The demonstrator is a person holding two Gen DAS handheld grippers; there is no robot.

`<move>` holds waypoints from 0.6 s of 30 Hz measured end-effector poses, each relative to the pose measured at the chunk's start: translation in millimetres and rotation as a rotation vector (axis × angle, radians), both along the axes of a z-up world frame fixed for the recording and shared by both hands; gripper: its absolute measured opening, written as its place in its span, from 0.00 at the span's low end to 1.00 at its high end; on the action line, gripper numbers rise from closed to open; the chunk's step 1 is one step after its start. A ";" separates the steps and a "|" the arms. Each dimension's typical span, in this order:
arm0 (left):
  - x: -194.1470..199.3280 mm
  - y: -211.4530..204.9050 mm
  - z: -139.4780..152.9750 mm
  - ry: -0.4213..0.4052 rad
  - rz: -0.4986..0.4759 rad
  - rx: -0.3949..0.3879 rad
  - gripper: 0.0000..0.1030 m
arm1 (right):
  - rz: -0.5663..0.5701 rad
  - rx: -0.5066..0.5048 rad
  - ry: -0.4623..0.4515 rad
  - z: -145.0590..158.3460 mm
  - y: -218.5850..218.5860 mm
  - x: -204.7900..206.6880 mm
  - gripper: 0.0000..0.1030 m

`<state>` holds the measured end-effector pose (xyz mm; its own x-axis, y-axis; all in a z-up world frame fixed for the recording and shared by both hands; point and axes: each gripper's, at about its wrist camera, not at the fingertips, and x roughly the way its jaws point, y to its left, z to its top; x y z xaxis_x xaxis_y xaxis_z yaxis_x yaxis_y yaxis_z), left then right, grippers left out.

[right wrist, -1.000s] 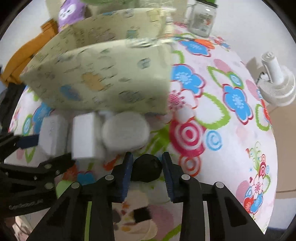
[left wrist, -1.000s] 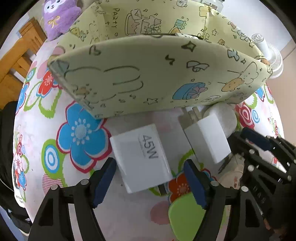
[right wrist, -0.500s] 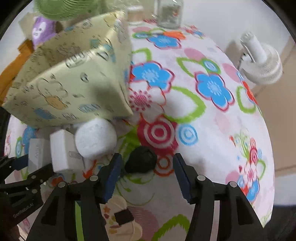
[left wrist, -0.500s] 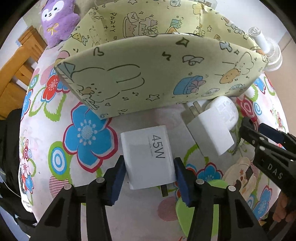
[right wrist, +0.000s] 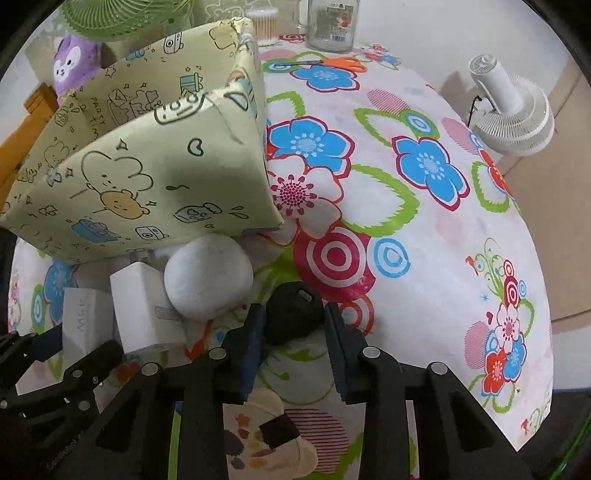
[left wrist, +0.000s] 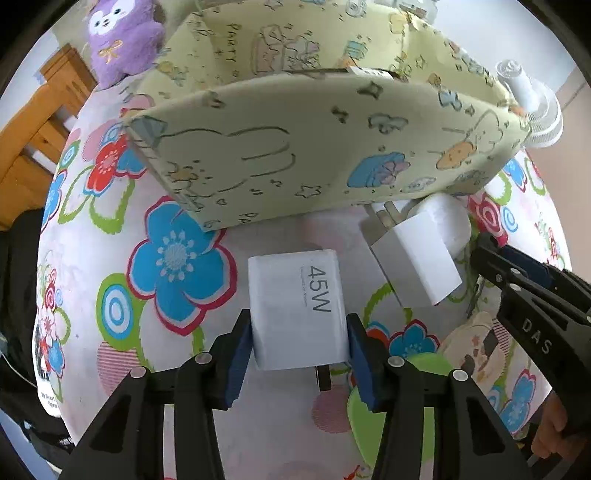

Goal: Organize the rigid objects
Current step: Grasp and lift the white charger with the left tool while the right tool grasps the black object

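45W charger (left wrist: 297, 314): smooth white plastic, slightly glossy.
Second charger (left wrist: 415, 264): matt white plastic with metal prongs.
Round white object (right wrist: 208, 282): finely rough, chalky surface; possibly stone or foam.
Black lump (right wrist: 294, 317): dull, rough-looking.
Storage box (left wrist: 325, 155): matt printed fabric, softly creased.
Bench cover (right wrist: 424, 229): thin floral cloth, matt.
Left hand-held gripper (left wrist: 297, 356): matt black plastic, blue rubbery pads (left wrist: 236, 360).
Jar (right wrist: 332, 24): clear glass.

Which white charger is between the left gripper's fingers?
The flat square white charger printed "45W", clamped in the left gripper. The unmarked white block charger lies apart, by the fabric box.
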<state>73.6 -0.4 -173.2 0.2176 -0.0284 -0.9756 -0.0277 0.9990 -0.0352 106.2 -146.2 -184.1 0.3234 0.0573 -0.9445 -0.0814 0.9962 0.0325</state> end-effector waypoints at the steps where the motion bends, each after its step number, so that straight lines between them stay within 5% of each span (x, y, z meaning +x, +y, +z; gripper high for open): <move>1: -0.9 1.9 1.8 -0.002 0.002 -0.004 0.48 | 0.003 0.009 0.000 2.8 -0.5 -1.2 0.34; 18: -13.7 2.0 61.6 -0.080 0.031 -0.016 0.48 | 0.077 0.037 -0.086 64.1 6.7 -19.8 0.34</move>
